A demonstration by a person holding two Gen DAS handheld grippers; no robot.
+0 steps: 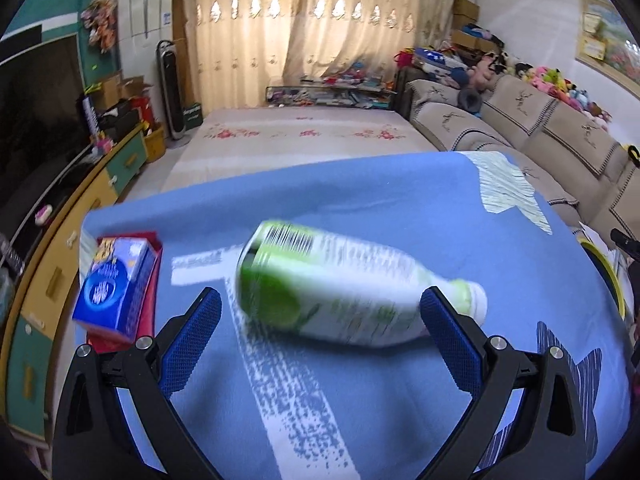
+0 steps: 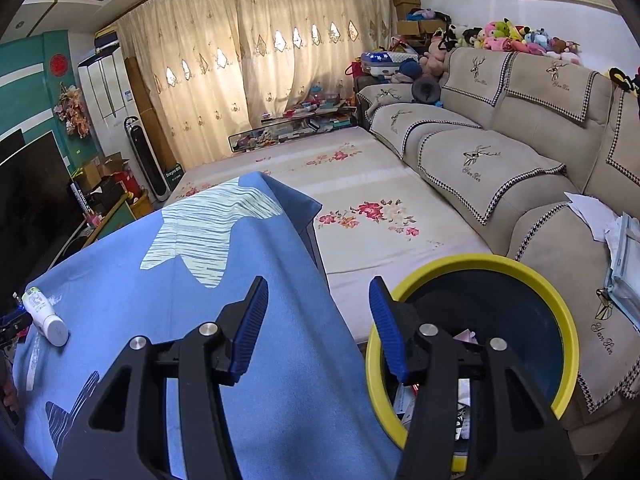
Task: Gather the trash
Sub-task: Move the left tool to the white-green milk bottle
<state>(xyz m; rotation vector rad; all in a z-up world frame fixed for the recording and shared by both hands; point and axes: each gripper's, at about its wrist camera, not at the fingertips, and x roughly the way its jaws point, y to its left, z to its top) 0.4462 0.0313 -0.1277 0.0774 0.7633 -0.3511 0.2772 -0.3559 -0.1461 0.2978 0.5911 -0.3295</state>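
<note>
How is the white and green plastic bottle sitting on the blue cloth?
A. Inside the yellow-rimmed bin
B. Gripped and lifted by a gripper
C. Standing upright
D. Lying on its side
D: the white and green plastic bottle lies on its side on the blue cloth, between the left gripper's open fingers, untouched.

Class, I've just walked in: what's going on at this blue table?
A person is clearing trash with a handheld gripper in each hand. The left gripper is open around a green-and-white bottle lying on its side on the blue tablecloth, not yet gripping it. A blue carton lies to its left. The right gripper is open and empty by the yellow-rimmed bin, which already holds some scraps.
</note>
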